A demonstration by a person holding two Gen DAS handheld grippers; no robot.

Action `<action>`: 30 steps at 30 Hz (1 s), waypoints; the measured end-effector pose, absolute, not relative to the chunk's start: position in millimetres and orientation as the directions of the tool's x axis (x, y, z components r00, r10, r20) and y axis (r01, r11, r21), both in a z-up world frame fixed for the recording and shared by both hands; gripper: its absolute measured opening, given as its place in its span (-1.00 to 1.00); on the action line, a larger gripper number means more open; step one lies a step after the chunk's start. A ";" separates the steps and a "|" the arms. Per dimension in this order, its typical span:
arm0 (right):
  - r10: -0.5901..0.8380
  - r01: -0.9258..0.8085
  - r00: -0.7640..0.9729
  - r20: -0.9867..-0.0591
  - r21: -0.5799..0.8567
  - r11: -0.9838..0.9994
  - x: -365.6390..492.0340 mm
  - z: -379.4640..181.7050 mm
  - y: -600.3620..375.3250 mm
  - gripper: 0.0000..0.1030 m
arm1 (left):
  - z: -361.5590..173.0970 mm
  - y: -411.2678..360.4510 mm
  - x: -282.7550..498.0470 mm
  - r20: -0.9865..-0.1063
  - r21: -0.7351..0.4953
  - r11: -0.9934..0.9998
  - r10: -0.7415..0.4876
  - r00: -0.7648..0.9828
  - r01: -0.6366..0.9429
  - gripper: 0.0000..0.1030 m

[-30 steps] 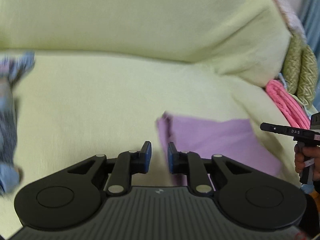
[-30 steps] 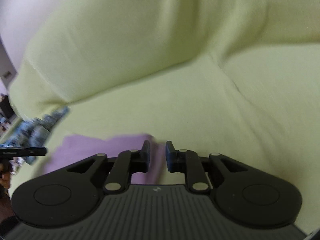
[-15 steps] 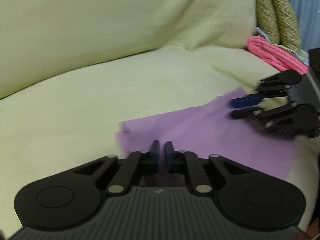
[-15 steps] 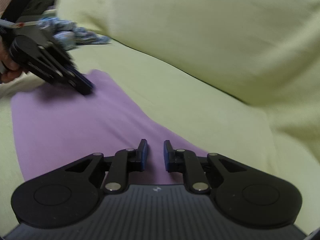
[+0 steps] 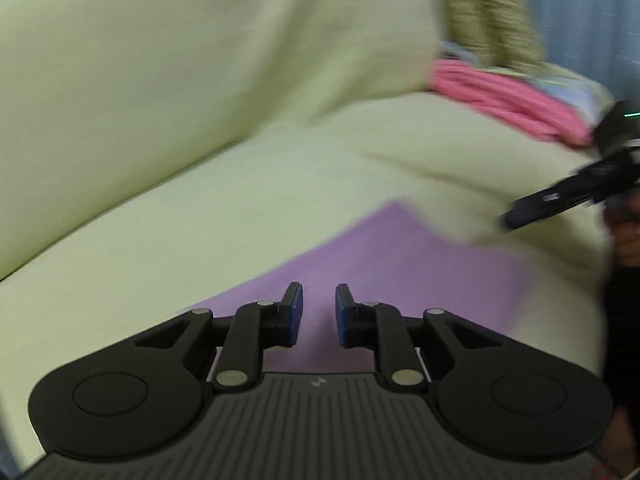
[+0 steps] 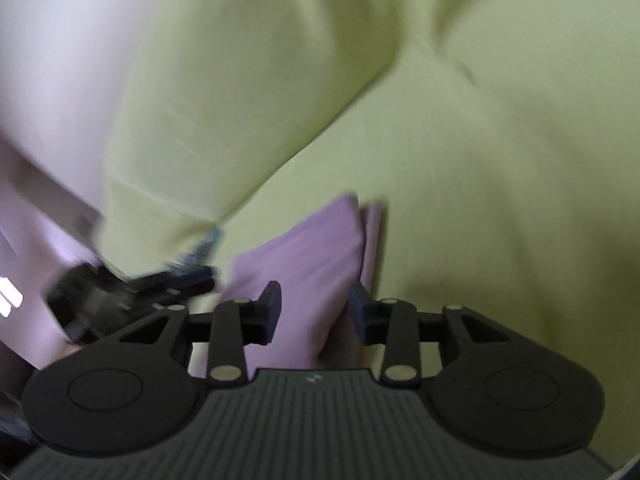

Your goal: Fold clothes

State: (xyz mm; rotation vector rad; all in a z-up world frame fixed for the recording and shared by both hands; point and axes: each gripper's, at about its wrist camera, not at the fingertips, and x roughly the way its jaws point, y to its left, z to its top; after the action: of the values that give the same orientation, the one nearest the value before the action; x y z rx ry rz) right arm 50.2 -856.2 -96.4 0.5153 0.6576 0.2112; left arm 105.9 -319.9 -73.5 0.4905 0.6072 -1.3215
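Observation:
A folded purple cloth (image 5: 400,256) lies flat on the pale green sofa seat (image 5: 200,216). My left gripper (image 5: 319,312) is open and empty just above the cloth's near part. In the left wrist view the right gripper (image 5: 560,200) shows blurred at the right edge, above the cloth's far corner. In the right wrist view the purple cloth (image 6: 312,248) lies under my right gripper (image 6: 314,312), which is open and empty, with folded edges showing at its far end. The left gripper (image 6: 132,292) shows blurred at the left.
A pink knitted garment (image 5: 504,100) and a woven olive cushion (image 5: 488,12) lie at the sofa's right end. A blue patterned cloth (image 6: 200,248) shows at the sofa's left. The green backrest (image 5: 180,60) rises behind the seat.
Both grippers have opened wider and let go of the purple cloth. The right gripper has swung away and now looks along the cloth from its other end.

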 end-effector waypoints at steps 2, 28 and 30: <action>0.429 -0.045 0.759 -0.489 0.618 0.785 47.6 -106.1 -859.3 -0.33 | -76.1 -347.0 98.7 -0.674 -0.046 0.108 -0.738 0.049 0.993 -0.61; 0.532 -0.035 0.761 -0.372 0.795 0.606 -1.1 -98.3 -881.3 -0.33 | -94.7 -404.8 138.7 -0.664 -0.107 0.104 -0.747 0.007 0.989 -0.69; 0.427 -0.004 0.817 -0.387 0.737 0.676 10.2 -89.7 -884.7 -0.33 | -92.9 -389.3 151.0 -0.663 -0.108 0.141 -0.748 0.034 0.984 -0.69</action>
State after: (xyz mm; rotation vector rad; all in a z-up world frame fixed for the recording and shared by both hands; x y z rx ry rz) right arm 10.2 -884.7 -89.7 0.8003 0.5767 0.2582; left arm 151.0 -389.3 -92.9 0.4362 0.6764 -1.3976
